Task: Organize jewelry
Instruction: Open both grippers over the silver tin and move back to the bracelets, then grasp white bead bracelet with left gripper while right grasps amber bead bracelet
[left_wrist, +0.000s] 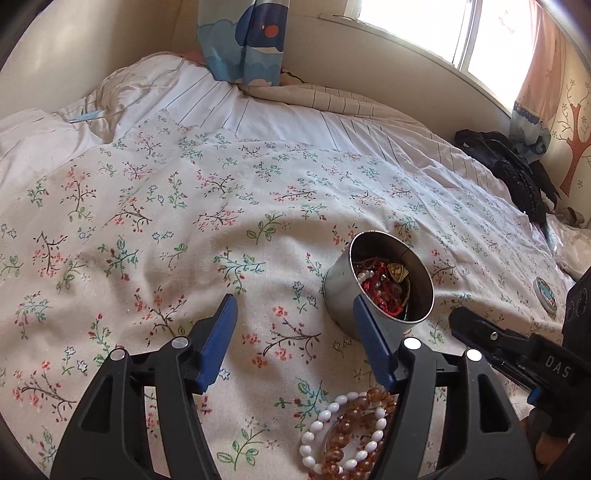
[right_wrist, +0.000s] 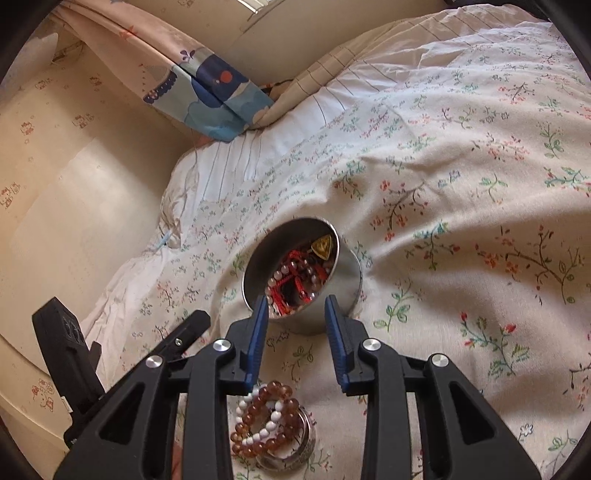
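Note:
A round metal tin (left_wrist: 380, 280) stands open on the floral bedspread, holding red cords, beads and a gold pendant; it also shows in the right wrist view (right_wrist: 303, 273). A pile of bracelets (left_wrist: 351, 432), amber beads, white beads and a clear bangle, lies on the bedspread below my left gripper (left_wrist: 293, 310), which is open and empty. The same pile (right_wrist: 273, 424) lies under my right gripper (right_wrist: 295, 306), which is open and empty just short of the tin. The right gripper's finger (left_wrist: 491, 336) shows at the left view's right side.
The tin's round lid (left_wrist: 546, 291) lies on the bedspread to the right. A dark garment (left_wrist: 517, 173) lies at the bed's far right. A striped quilt (left_wrist: 295, 107) and a blue curtain (left_wrist: 247, 40) are at the back by the wall.

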